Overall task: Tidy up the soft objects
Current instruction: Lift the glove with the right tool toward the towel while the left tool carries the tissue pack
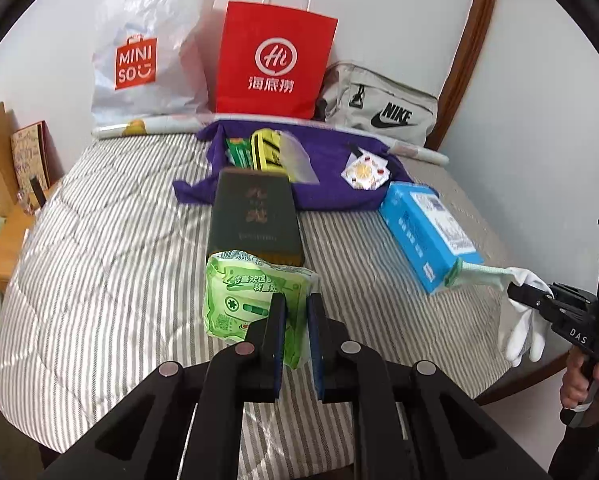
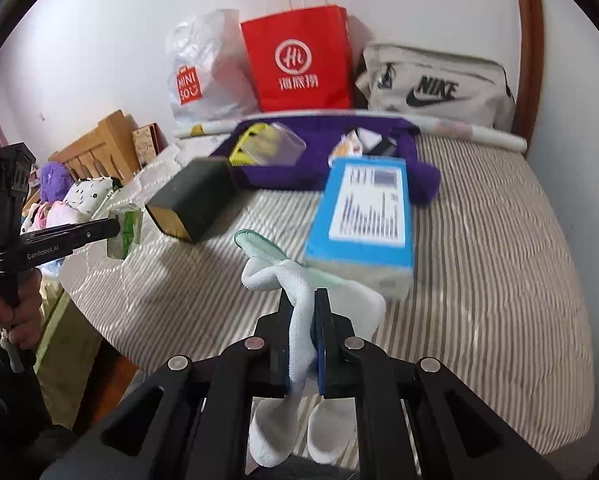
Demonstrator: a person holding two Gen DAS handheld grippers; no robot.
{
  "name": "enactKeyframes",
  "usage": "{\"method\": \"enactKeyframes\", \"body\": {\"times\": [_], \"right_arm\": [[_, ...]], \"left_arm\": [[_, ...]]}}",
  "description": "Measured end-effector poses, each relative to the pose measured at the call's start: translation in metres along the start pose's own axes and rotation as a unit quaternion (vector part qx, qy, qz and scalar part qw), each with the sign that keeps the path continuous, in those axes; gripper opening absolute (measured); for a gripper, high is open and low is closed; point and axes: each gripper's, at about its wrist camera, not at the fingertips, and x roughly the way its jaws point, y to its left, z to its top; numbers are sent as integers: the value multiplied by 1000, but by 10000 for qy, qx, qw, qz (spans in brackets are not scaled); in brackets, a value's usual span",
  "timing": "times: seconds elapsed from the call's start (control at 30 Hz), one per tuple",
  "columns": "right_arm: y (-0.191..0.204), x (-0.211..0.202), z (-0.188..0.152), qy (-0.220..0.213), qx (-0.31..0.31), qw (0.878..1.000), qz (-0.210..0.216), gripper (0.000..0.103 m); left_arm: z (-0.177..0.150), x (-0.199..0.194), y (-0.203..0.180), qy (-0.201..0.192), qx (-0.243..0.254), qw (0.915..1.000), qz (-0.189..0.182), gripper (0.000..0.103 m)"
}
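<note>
purple bag lies open holding yellow pouch

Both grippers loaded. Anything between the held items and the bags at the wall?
Yes. The left gripper grips a green tissue pack; the dark box lies right ahead, then the purple cloth. The right gripper grips a white glove; the blue box lies ahead of it.

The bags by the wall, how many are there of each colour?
White plastic bag: 1
Red paper bag: 1
Grey sports bag: 1
Total: 3
</note>
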Motion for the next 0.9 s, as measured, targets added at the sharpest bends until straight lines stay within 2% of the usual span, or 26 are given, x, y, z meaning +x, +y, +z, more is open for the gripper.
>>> {"method": "enactKeyframes", "body": {"times": [0.5, 0.77, 0.9], "right_arm": [[-10, 22, 91, -297, -190, 9993, 124, 9], [-19, 40, 139, -506, -192, 9985, 118, 9], [-24, 53, 158, -547, -195, 9983, -28, 9]], "left_arm": [[71, 15, 8, -158, -70, 9997, 161, 11], [110, 38, 7, -163, -20, 9996, 211, 11], [125, 52, 5, -120, 8, 9996, 250, 11]]}}
